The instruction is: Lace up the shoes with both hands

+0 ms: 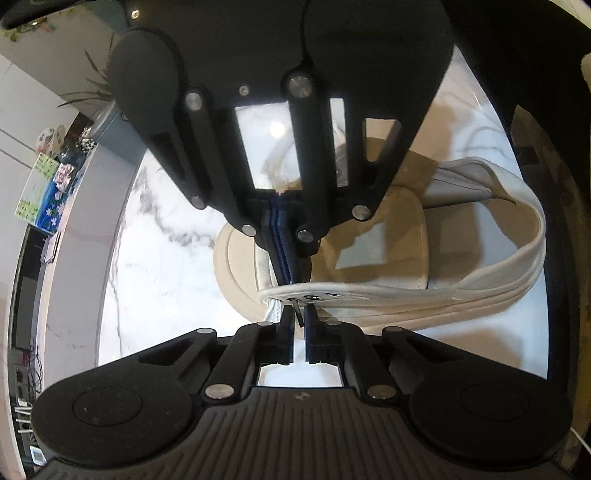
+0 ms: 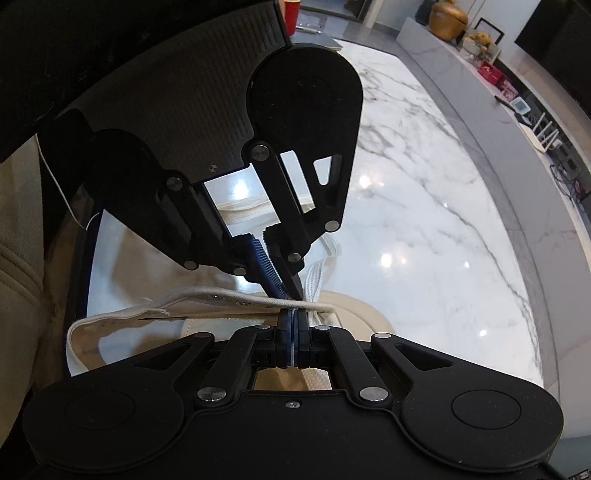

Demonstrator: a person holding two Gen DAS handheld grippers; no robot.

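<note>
A cream canvas shoe (image 1: 424,258) lies on its side on the marble table (image 1: 159,266). Its eyelet strip (image 1: 317,296) faces my left gripper (image 1: 300,314), whose fingers stand slightly apart around the dark lace tip (image 1: 296,310) poking out of an eyelet. My right gripper (image 1: 282,258) comes from the far side, shut on the eyelet flap. In the right wrist view my right gripper (image 2: 292,317) is shut on the flap's edge (image 2: 236,301), with the left gripper (image 2: 286,286) opposite. White lace (image 2: 316,280) trails beside the toe.
A grey counter (image 2: 491,122) with boxes, a gold pot (image 2: 448,18) and cables runs behind the table. A cabinet with cards and a plant (image 1: 88,88) stands at the left. A beige seat (image 2: 18,229) is beside the table.
</note>
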